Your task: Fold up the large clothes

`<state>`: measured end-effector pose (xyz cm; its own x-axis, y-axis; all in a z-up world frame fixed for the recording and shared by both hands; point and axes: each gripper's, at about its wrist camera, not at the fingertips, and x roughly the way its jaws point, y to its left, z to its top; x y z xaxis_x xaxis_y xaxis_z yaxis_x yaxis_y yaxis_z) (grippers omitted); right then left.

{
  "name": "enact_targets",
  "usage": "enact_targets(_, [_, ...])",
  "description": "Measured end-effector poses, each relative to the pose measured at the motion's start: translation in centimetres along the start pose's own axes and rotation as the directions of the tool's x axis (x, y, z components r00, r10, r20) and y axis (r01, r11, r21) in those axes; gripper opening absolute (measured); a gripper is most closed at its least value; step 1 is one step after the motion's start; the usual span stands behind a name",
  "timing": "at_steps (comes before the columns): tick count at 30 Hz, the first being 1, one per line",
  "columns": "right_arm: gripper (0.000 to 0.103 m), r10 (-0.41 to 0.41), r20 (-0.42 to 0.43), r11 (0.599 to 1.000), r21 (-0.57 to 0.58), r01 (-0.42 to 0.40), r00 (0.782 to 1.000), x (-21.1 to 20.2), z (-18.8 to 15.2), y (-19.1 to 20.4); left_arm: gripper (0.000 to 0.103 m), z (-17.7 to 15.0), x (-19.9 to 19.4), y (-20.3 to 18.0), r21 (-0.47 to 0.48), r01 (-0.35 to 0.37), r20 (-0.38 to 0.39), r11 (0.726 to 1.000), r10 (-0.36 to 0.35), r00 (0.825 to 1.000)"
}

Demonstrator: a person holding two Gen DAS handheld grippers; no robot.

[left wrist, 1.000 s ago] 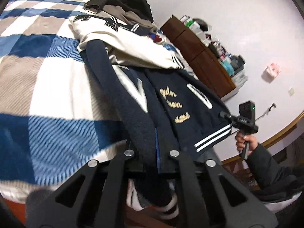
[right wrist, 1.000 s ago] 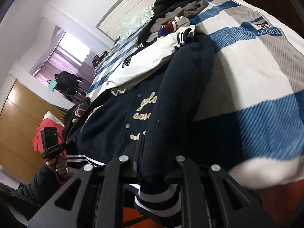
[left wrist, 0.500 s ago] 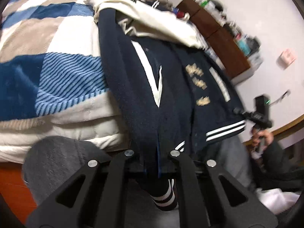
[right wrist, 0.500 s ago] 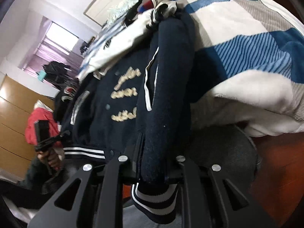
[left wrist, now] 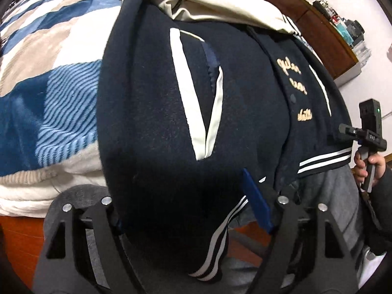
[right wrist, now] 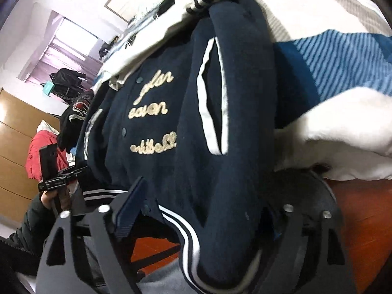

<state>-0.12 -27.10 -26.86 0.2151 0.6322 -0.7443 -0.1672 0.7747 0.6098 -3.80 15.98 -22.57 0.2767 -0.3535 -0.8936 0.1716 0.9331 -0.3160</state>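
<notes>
jacket point(left wrist: 171, 122) on bed point(left wrist: 49, 49), sleeves overhanging edge

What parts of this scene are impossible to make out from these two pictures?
- Left wrist view: the left finger is mostly hidden behind the navy jacket sleeve.
- Right wrist view: the right finger is likewise buried behind the sleeve.
- Both views: the jacket's collar lies under the cream jacket.
- Right wrist view: the embroidered words are too blurred to read.
- Left wrist view: items on the brown cabinet are too small to identify.

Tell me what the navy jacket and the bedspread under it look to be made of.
Navy varsity jacket: apparently felted wool, matte and fuzzy, with ribbed knit striped cuffs and raised chenille-like lettering. Checked bedspread: soft woven or knitted cloth, visibly ribbed in diagonal lines; fibre unclear.
</notes>
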Motion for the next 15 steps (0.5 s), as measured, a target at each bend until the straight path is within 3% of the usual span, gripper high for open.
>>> enact_targets(3, [0.085, 0.018, 0.007, 1.000, -0.008, -0.017, 1.000, 0.4, 0.0, 0.0, 0.073, -0.1, 1.0, 0.1, -0.004, 0.031, -0.052, 1.000, -0.031, 0.998])
enact_targets(4, [0.080, 0.045, 0.000, 0.999, 0.010, -0.045, 0.999, 0.5, 0.0, -0.2, 0.069, -0.3, 1.1, 0.4, -0.004, 0.040, -0.064, 0.999, -0.040, 0.997])
enact_targets(5, [0.074, 0.066, -0.010, 0.997, 0.030, -0.066, 0.998, 0.6, -0.1, -0.6, 0.053, -0.4, 1.3, 0.4, -0.006, 0.051, -0.075, 0.999, -0.052, 0.996])
enact_targets(6, [0.054, 0.062, -0.016, 0.997, 0.038, -0.061, 0.998, 0.5, -0.1, -0.9, 0.033, -0.5, 1.4, 0.6, -0.014, 0.059, -0.080, 0.998, -0.060, 0.995])
enact_targets(8, [0.015, -0.022, -0.020, 0.998, 0.066, 0.023, 1.000, 0.3, -0.3, -1.4, 0.021, -0.5, 1.4, 0.5, -0.028, 0.082, -0.080, 0.996, -0.084, 0.993])
enact_targets(11, [0.012, 0.030, -0.002, 0.994, 0.109, -0.029, 1.000, -0.7, -0.7, -1.9, 0.013, -0.8, 0.8, 0.0, -0.011, 0.084, -0.062, 0.996, -0.084, 0.994])
enact_targets(15, [0.011, 0.054, 0.057, 0.998, 0.039, -0.056, 0.997, -3.5, -1.0, 0.3, 0.010, -0.9, -0.9, -0.4, -0.016, 0.125, -0.003, 0.992, -0.125, 0.992])
